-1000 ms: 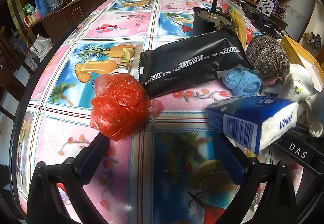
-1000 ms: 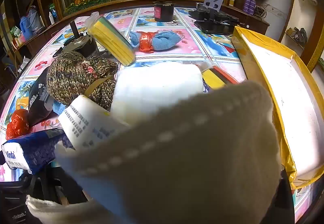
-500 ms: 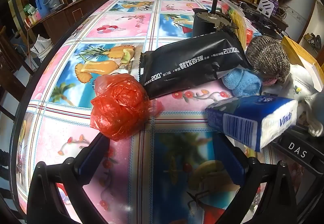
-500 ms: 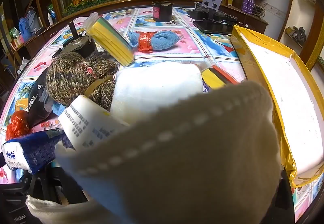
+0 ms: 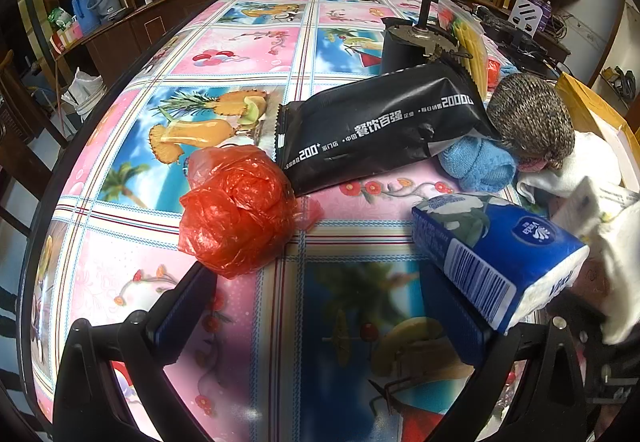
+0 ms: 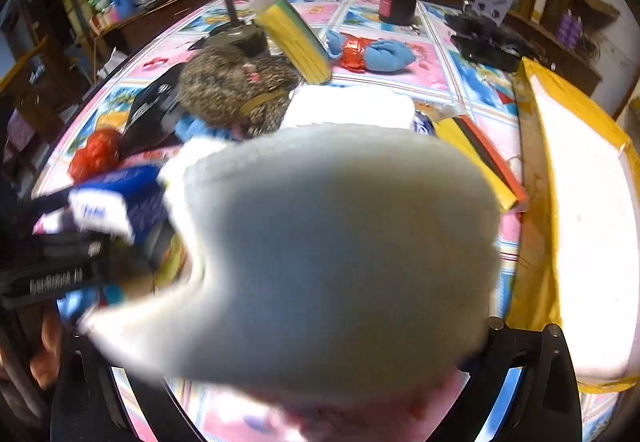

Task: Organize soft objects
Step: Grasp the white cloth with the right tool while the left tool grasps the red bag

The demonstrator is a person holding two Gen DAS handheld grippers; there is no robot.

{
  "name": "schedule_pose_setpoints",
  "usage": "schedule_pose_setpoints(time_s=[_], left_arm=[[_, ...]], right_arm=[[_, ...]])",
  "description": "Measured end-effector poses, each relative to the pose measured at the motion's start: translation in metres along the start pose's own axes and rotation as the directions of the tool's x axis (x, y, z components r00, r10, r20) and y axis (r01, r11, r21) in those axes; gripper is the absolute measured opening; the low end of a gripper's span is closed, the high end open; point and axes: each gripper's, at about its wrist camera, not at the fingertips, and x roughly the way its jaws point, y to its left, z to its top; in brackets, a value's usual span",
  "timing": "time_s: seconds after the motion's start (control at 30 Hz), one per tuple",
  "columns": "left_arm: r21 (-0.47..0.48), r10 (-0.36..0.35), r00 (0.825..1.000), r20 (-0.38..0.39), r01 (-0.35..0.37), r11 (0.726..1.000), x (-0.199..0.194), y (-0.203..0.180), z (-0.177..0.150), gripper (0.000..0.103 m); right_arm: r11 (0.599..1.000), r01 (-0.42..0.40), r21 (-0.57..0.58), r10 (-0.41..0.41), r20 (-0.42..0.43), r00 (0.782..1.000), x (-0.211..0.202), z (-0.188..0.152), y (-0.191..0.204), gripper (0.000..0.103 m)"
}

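On the worktop: the worktop [image 5: 248,54] is carrying a loose pile of soft goods, most of it lying at the right side.
Right tongs: the right tongs [image 6: 280,362] are gripping a white padded cloth item [image 6: 332,242], which is blurring and filling the near view above the surface.
Left tongs: the left tongs [image 5: 316,306] are hovering spread apart and gripping nothing, between the red plastic bag [image 5: 236,210] and the blue tissue pack [image 5: 496,254].
Waiting: the black wipes packet [image 5: 380,126], blue towel [image 5: 476,162] and knitted hat [image 5: 532,118] are lying bunched together farther back.
Box: a yellow-taped white box [image 6: 580,202] is sitting at the far right, seemingly holding nothing.
Progress: sorting is looking barely begun; nearly every item is awaiting placement.
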Motion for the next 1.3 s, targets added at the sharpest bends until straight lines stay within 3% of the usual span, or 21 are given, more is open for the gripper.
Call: schedule_pose_setpoints(time_s=[0.17, 0.33, 0.53, 0.73, 0.8, 0.93, 1.1, 1.2, 1.3], left_arm=[[0.039, -0.032, 0.999, -0.009, 0.033, 0.999, -0.002, 0.001, -0.002, 0.103], [0.046, -0.209, 0.978, -0.012, 0.210, 0.977, -0.020, 0.017, -0.008, 0.103], [0.036, -0.258, 0.966, 0.011, 0.257, 0.966, -0.029, 0.028, -0.012, 0.102], [0.043, -0.221, 0.972, 0.079, 0.218, 0.975, -0.050, 0.040, -0.002, 0.100], [0.017, -0.180, 0.981, 0.079, 0.179, 0.984, -0.048, 0.051, 0.004, 0.090], [-0.029, -0.150, 0.988, -0.020, 0.149, 0.988, -0.015, 0.062, 0.014, 0.052], [-0.046, -0.125, 0.992, -0.022, 0.124, 0.991, -0.002, 0.061, 0.025, 0.053], [-0.056, -0.111, 0.993, -0.034, 0.109, 0.992, 0.008, 0.057, 0.035, 0.073], [-0.047, -0.058, 0.998, -0.026, 0.056, 0.997, 0.014, 0.052, 0.040, 0.073]], right_arm=[[0.993, -0.116, -0.036, 0.119, 0.086, 0.989, -0.034, -0.015, -0.004, 0.103], [0.976, -0.200, -0.090, 0.214, 0.192, 0.958, -0.070, -0.028, -0.009, 0.103], [0.964, -0.247, -0.100, 0.265, 0.266, 0.927, -0.082, -0.034, -0.010, 0.103], [0.953, -0.294, -0.078, 0.304, 0.302, 0.904, -0.090, -0.038, -0.024, 0.103], [0.951, -0.302, -0.062, 0.306, 0.314, 0.899, -0.092, -0.042, -0.029, 0.103], [0.948, -0.317, -0.036, 0.311, 0.324, 0.894, -0.093, -0.046, -0.035, 0.103], [0.947, -0.319, -0.038, 0.314, 0.315, 0.896, -0.092, -0.049, -0.034, 0.103], [0.947, -0.319, -0.042, 0.316, 0.293, 0.902, -0.089, -0.052, -0.031, 0.103], [0.951, -0.305, -0.045, 0.306, 0.264, 0.915, -0.083, -0.055, -0.027, 0.103]])
